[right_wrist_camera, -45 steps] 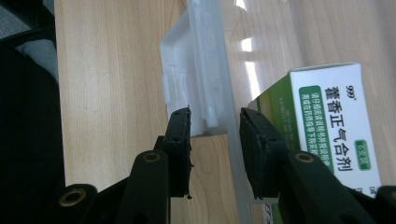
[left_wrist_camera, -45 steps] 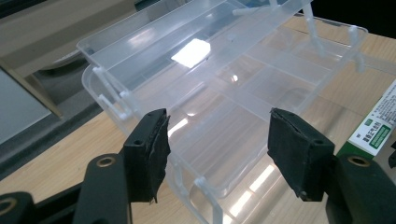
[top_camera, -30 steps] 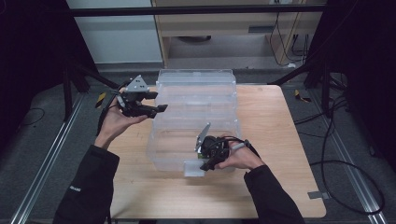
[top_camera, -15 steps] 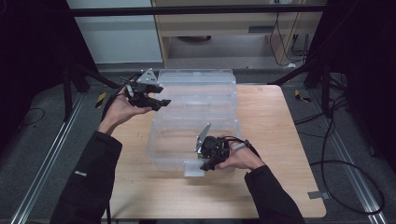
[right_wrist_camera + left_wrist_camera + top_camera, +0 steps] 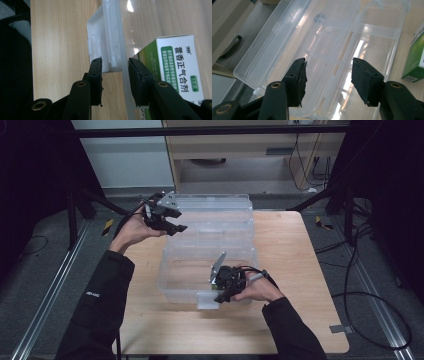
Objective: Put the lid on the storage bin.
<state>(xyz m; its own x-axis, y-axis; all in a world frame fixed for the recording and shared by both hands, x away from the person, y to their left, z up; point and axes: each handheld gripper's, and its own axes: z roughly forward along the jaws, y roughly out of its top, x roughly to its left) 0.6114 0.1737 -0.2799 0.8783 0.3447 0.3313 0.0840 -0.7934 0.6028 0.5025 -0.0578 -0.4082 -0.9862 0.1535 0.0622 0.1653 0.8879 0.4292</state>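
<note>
While the right gripper (image 5: pixel 226 290) pinches the front rim of the clear bin (image 5: pixel 210 257) on the tabletop (image 5: pixel 295 285), the left gripper (image 5: pixel 167 217) hovers over its open lid (image 5: pixel 312 45), jaws spread yet just narrowing on nothing. Closing that lid looks barely begun; a green box (image 5: pixel 172 72) rests inside.

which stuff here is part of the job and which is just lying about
In the job:
- clear bin, its near wall between the jaws of the right gripper
- lid, lying open behind the bin
- left gripper, above the lid, nothing between its jaws
- green and white box, inside the bin

Lying about:
- cables on the floor
- cabinet behind the table
</note>
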